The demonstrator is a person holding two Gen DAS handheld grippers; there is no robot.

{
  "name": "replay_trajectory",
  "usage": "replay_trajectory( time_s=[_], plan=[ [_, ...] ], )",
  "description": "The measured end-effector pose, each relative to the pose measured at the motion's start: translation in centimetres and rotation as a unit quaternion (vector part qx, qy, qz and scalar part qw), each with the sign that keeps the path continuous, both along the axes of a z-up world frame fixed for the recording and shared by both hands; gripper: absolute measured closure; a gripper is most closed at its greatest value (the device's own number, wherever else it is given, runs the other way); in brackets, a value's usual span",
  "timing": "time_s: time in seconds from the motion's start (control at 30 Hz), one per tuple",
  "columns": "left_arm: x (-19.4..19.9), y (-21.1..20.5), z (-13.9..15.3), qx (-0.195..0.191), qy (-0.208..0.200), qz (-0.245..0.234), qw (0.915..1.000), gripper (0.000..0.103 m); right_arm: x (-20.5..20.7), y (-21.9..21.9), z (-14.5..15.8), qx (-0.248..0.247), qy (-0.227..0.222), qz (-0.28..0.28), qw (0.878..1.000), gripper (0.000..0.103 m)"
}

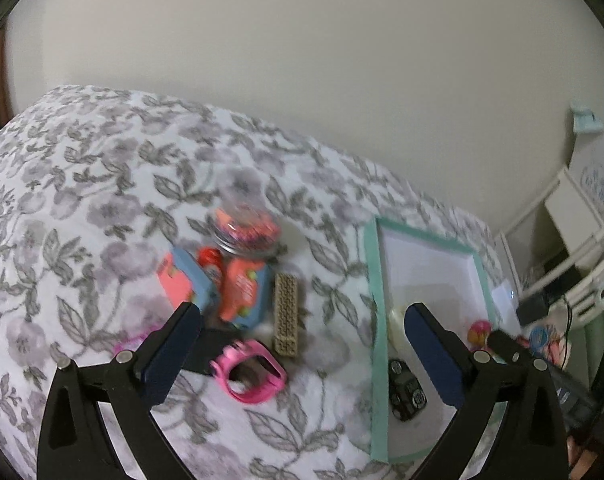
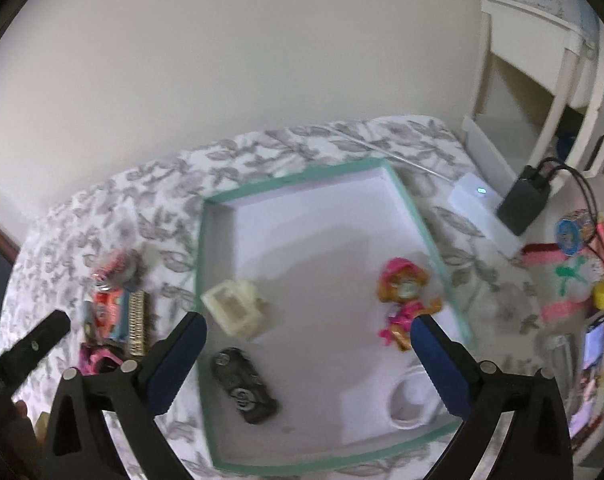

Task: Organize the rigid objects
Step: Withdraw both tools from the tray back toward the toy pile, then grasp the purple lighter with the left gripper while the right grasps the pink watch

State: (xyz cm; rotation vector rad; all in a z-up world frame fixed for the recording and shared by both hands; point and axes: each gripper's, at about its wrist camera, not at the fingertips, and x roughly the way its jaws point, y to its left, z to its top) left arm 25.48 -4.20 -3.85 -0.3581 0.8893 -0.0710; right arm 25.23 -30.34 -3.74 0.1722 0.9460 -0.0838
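The rigid objects lie in two groups on a bed with a grey flowered cover (image 1: 82, 184), some inside a shallow white tray with a mint-green rim (image 2: 200, 264) and the others in a pile beside it. The left hand-held gripper (image 1: 302, 344) is released, its two blue-padded fingers spread wide and holding nothing, and it hangs above the cover just outside the tray's rim. Between its fingers, beside the tray, lies a pink watch-like band (image 1: 248, 376), and a little further from the tray stands a beige perforated block (image 1: 286, 314). Behind these, on the side away from the tray, are orange and blue toy boxes (image 1: 238, 292) and a clear jar with a metal rim (image 1: 246, 228) lying on its side. The right hand-held gripper (image 2: 308, 354) is also released and empty, with its fingers wide apart, and it hovers over the tray. Inside the tray, near the rim that faces the pile, sits a cream-coloured hollow block (image 2: 234, 312), and a black toy car (image 2: 244, 386) lies near it, closer to the camera. At the opposite side of the tray lies a pink and orange toy figure (image 2: 402, 300), and a white ring-shaped thing (image 2: 412, 404) rests in the near corner on that side.
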Motion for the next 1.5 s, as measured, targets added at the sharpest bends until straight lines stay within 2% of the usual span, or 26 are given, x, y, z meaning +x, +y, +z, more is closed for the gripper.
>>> replay_trajectory(
  time_s=[0.1, 0.3, 0.43, 0.5, 0.63, 0.83, 0.97, 1.17, 1.33, 1.5],
  plan=[
    [-0.1, 1.9, 0.5, 0.001, -0.019, 0.027, 0.9995, 0.001, 0.3, 1.2, -0.3, -0.013, -0.006, 0.006, 1.0, 0.0],
    [-0.2, 5.0, 1.2, 0.033, -0.033, 0.065, 0.9968, 0.001, 0.9, 3.0, -1.3, -0.003, 0.001, 0.012, 1.0, 0.0],
    [-0.2, 6.8, 1.1, 0.017, -0.031, 0.065, 0.9973, 0.001, 1.3, 4.4, -1.6, 0.003, 0.007, 0.032, 0.999, 0.0],
    [-0.1, 7.4, 1.0, 0.018, -0.031, 0.066, 0.9972, 0.001, 1.3, 5.2, -1.5, 0.0, -0.005, 0.039, 0.999, 0.0],
    [-0.2, 8.4, 1.1, 0.023, -0.034, 0.079, 0.9961, 0.001, 1.2, 7.0, -0.6, -0.036, -0.035, 0.049, 0.998, 0.0],
    [-0.7, 9.9, 2.3, 0.039, -0.051, 0.095, 0.9934, 0.001, 1.2, 9.4, 1.2, -0.04, -0.077, 0.071, 0.994, 0.0],
    [-0.8, 10.9, 3.1, 0.051, -0.055, 0.1, 0.9921, 0.001, 1.3, 11.4, 2.6, -0.026, -0.098, 0.088, 0.991, 0.0],
    [-0.3, 11.8, 2.3, 0.05, -0.026, 0.094, 0.9939, 0.001, 2.2, 14.6, 2.1, 0.002, -0.073, 0.116, 0.991, 0.0],
    [0.8, 11.2, -0.3, 0.066, 0.036, 0.078, 0.9941, 0.001, 2.7, 16.9, -0.5, 0.012, -0.033, 0.148, 0.988, 0.0],
    [1.5, 10.6, -3.7, 0.073, 0.101, 0.064, 0.9902, 0.001, 2.9, 18.2, -3.4, 0.003, 0.013, 0.176, 0.984, 0.0]
  ],
)
